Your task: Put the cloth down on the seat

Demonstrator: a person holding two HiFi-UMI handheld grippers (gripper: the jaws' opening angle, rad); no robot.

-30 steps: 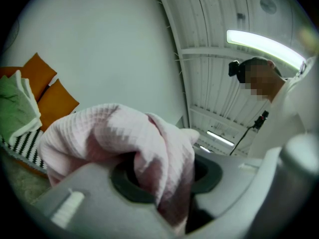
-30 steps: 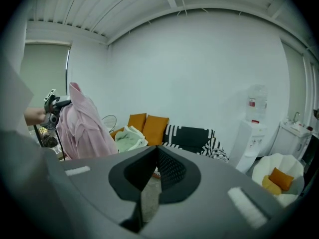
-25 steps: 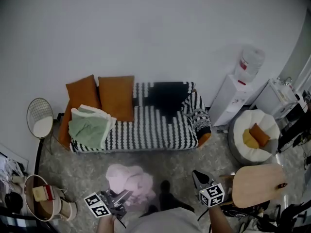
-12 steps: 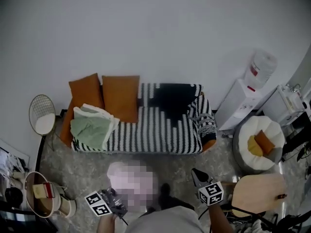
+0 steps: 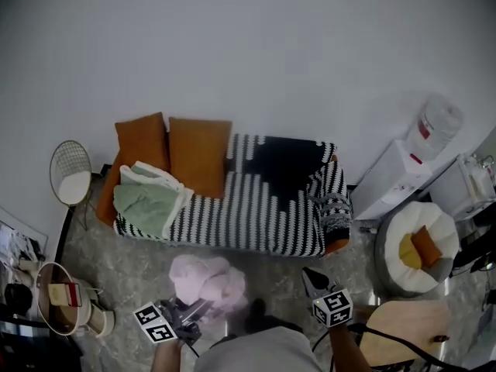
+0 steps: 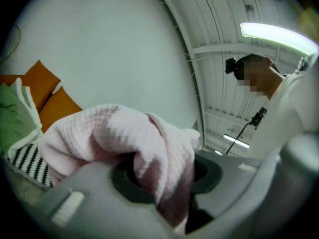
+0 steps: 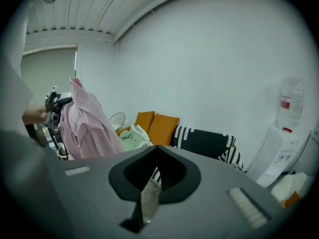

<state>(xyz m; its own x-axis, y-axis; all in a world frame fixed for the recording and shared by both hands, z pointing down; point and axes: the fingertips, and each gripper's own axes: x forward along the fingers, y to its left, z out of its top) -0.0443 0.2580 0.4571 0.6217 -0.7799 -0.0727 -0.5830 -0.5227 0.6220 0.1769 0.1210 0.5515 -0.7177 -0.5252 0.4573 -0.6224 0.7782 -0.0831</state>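
The pink waffle cloth hangs bunched over the floor in front of the sofa. My left gripper is shut on it, and in the left gripper view the pink cloth drapes thickly between the jaws of the left gripper. The striped black-and-white sofa seat lies ahead, with a folded green cloth on its left end. My right gripper is held at the lower right, apart from the cloth. In its own view the right gripper has its jaws together, empty, and the pink cloth hangs at the left.
Two orange cushions lean on the sofa back. A wire side table and a basket stand at the left. A water dispenser, a white round chair and a wooden table stand at the right.
The head view has shifted, so the sofa now sits a little lower and further right in the picture. The left gripper still holds the pink cloth. The right gripper has hardly moved.
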